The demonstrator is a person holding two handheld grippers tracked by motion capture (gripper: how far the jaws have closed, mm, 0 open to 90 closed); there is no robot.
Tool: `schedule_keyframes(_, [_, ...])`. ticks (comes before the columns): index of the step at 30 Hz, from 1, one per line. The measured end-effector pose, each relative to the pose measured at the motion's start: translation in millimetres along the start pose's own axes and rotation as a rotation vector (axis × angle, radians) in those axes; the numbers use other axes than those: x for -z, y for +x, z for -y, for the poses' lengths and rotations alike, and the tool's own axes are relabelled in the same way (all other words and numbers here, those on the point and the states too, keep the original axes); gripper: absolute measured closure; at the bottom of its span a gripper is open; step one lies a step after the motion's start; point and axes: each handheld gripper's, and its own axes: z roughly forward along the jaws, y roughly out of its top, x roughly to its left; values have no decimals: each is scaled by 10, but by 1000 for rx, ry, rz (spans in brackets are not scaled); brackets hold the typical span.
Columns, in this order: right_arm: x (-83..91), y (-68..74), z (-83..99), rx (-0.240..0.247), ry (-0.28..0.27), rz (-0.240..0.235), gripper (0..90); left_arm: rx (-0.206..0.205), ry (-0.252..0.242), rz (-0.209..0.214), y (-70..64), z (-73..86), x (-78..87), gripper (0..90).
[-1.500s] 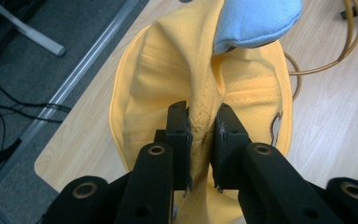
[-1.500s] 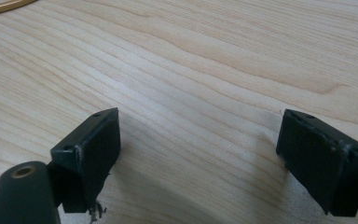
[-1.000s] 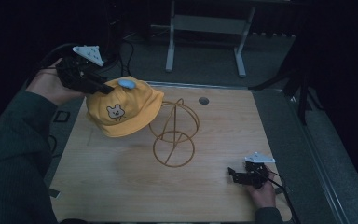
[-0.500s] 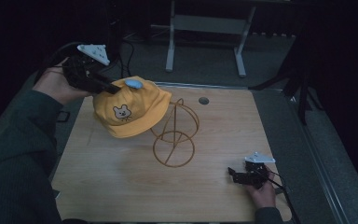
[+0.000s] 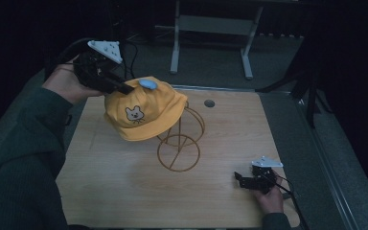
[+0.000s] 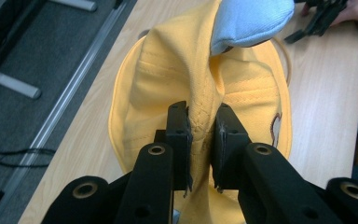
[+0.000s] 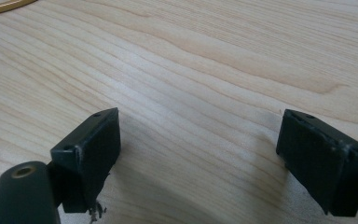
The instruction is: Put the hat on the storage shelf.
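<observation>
Probably hanging the cap (image 5: 143, 115) on the wire stand (image 5: 179, 143): pickup done, placing apparently unfinished. Cap off the counter (image 5: 124, 191), draped against the stand's upper loop at centre, far-left of the base ring; whether fully seated on the loop, cannot tell. Bear face toward the near side, blue button (image 5: 147, 84) on top.

Left tool (image 5: 120, 87) clamped on a pinched fold of cap cloth just left of the button, at the cap's far-left edge; in the left gripper view (image 6: 200, 135) yellow fabric squeezed tight between the two black jaws, blue button just beyond. Left to do, by judgement: settle the cap over the loop, then release.

Right tool (image 5: 242, 180) well apart from the cap, low on the counter at near right, jaws wide apart and holding nothing; bare wood between them in the right gripper view (image 7: 198, 154).
</observation>
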Motion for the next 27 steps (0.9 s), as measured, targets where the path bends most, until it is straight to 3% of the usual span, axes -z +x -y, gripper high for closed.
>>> schedule_keyframes(13, [0, 0, 0, 0, 0, 0, 136, -52, -19, 28, -65, -261, -47, 790])
schedule_keyframes(27, [0, 0, 0, 0, 0, 0, 135, -89, -11, 48, -118, -503, -250, 790])
